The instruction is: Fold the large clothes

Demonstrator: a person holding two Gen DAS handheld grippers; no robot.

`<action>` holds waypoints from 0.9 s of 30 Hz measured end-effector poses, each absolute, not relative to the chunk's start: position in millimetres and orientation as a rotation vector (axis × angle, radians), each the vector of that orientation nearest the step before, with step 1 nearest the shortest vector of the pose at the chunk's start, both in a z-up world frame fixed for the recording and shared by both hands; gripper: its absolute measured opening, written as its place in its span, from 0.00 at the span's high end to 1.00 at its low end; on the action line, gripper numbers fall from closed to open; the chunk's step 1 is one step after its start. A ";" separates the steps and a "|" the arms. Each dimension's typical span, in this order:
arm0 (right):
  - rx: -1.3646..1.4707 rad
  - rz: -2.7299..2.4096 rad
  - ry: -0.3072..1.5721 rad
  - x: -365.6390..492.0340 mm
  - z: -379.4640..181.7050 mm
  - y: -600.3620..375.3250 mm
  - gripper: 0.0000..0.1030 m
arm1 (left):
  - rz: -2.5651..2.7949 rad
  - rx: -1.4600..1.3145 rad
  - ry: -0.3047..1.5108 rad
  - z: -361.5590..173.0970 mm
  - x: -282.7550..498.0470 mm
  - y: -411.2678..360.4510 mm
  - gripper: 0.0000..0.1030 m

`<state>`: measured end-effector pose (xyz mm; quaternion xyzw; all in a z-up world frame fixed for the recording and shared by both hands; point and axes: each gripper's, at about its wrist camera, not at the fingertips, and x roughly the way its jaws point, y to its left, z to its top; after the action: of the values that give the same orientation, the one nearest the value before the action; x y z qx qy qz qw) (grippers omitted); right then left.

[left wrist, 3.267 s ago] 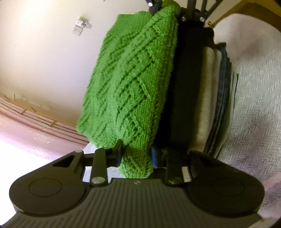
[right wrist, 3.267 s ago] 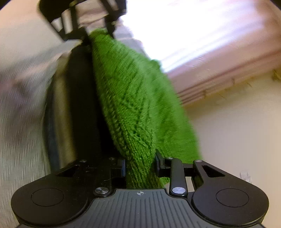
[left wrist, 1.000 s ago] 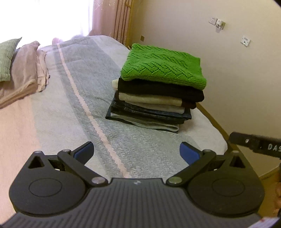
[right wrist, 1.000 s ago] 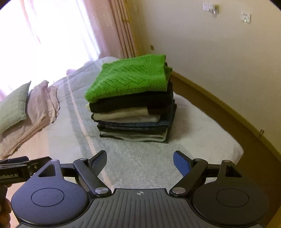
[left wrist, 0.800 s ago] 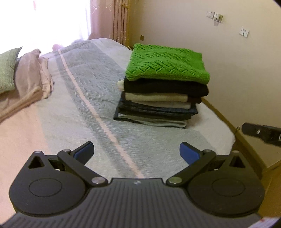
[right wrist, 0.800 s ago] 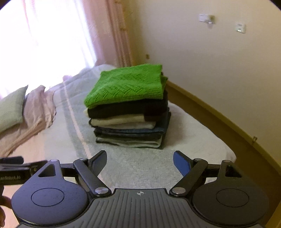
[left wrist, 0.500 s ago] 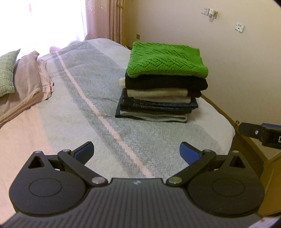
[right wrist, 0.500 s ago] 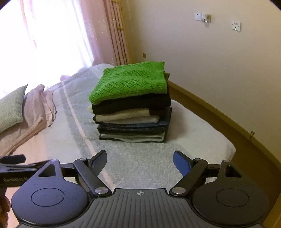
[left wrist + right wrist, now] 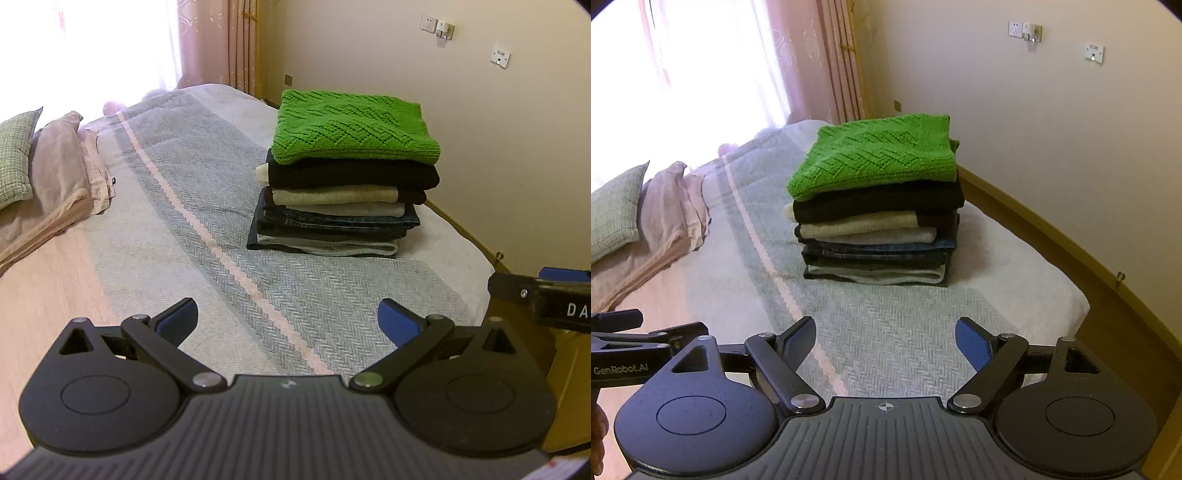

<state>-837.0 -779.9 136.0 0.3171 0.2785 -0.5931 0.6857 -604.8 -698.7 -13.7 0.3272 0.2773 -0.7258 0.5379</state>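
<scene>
Both grippers hung empty over the near bedspread (image 9: 207,206), the left gripper (image 9: 286,319) and the right gripper (image 9: 884,341) each with jaws spread wide. Farther off, toward the wall side of the bed, the green sweater (image 9: 351,131) lay folded atop a neat stack of folded clothes (image 9: 879,240). Folding looked finished for everything stacked; no unfolded garment was clearly visible, though pinkish bedding (image 9: 62,184) lay near the pillow (image 9: 615,212).

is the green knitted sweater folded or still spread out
Folded. The green knitted sweater lies as a compact rectangle atop the stack of folded clothes, released by both open grippers.
</scene>
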 end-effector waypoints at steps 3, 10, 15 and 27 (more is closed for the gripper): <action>0.709 -1.328 0.630 -835.3 134.4 -782.0 0.22 | -1.729 0.774 0.659 -13.2 -603.7 -699.5 0.01; 0.711 -1.327 0.638 -832.1 132.5 -785.7 0.22 | -1.730 0.771 0.654 -13.0 -604.4 -705.0 0.01; 0.713 -1.334 0.636 -832.4 132.0 -787.4 0.22 | -1.738 0.772 0.650 -13.2 -607.0 -707.2 0.01; 0.714 -1.332 0.636 -833.9 131.7 -788.3 0.22 | -1.743 0.769 0.644 -12.3 -611.4 -706.9 0.01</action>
<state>-833.9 -788.3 131.7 0.3182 0.2837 -0.5938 0.6824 -611.4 -706.9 -12.3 0.3229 0.2704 -0.7319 0.5356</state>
